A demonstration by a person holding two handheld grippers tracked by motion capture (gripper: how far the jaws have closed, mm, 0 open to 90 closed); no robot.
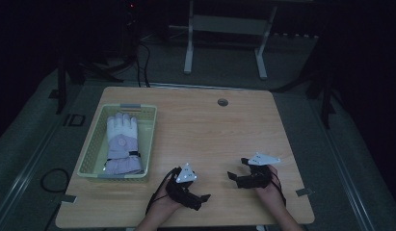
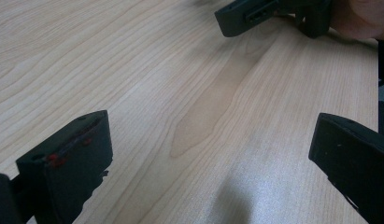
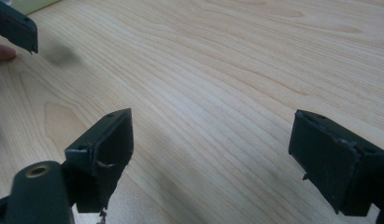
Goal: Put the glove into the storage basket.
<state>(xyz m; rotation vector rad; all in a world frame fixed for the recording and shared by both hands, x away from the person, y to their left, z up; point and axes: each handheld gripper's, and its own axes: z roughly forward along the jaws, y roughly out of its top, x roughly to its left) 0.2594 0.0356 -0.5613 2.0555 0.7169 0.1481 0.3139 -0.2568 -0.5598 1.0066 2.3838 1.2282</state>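
While both grippers rest low near the front edge of the table (image 1: 219, 125), a glove (image 1: 122, 144) lies flat in a basket (image 1: 92, 144) at the table's left side, well apart from them. It is a pale, padded winter glove, white at the fingertips and lilac toward the cuff, with its cuff toward the person and its tips pointing away. It looks like the thing to be handled, and neither gripper touches it.

The left gripper (image 1: 201, 198) sits just right of the basket's near corner, held in the person's left hand. In the left gripper view its fingers (image 2: 70, 161) are spread wide over bare wood, holding nothing. The right gripper (image 1: 234, 175) sits further right, in the right hand. In the right gripper view its fingers (image 3: 103, 149) are also spread wide and hold nothing.

To pick the glove up well, the left gripper is the nearer one. It would likely do best to come over the basket's low wall from above, keep its fingers spread until they straddle the thick cuff, then close there, since the soft padding may slip if pinched at the tips.

The basket is a shallow, pale green plastic tray with perforated walls. The glove is the one thing in it.
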